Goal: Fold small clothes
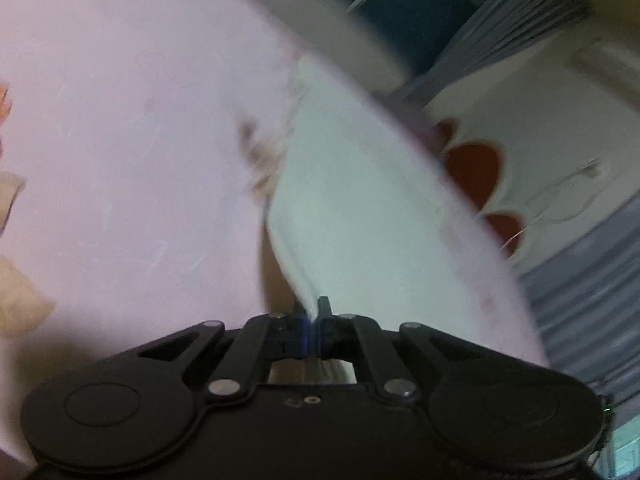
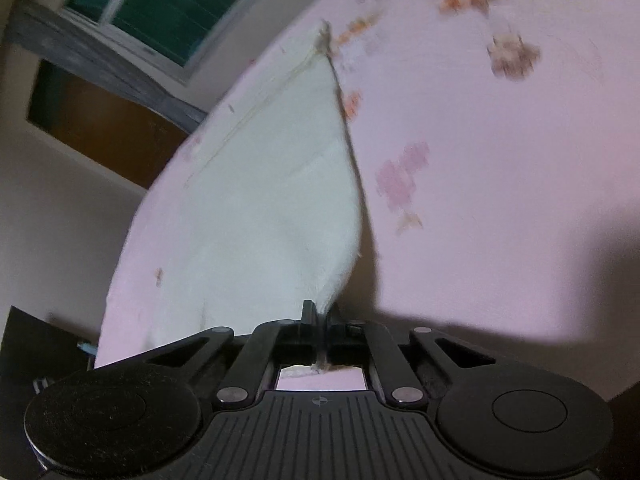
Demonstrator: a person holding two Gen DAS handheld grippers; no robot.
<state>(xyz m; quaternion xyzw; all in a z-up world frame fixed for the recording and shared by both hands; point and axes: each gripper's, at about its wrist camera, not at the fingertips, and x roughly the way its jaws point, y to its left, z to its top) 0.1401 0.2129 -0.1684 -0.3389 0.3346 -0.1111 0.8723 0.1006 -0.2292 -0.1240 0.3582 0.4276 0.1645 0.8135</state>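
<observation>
Both grippers hold the same small white cloth by an edge, lifted off a pink flowered sheet that covers the surface below; whether that surface is a bed or a tabletop cannot be told.

In the left wrist view, the left gripper has its jaws pressed together on a corner of the cloth, which rises from the pinch toward 12 o'clock and fans out to about 2 o'clock. In the right wrist view, the right gripper likewise has its jaws closed on a bunched corner of the white cloth, which climbs to a point near 12 o'clock with a frayed tip. A window and grey curtain show beyond the sheet's edge. Both views are smeared by motion.

This looks like the carrying part of a fold: two corners held up, the far part of the cloth probably still lying on the sheet. To do it well, keep both pinches firm, since each seems to hold only a small bite. Keep the two corners level and the edge between them taut, so no slack wrinkles in. Bring them over squarely to meet the opposite edge, lower until the cloth rests flat, and only then let go.
</observation>
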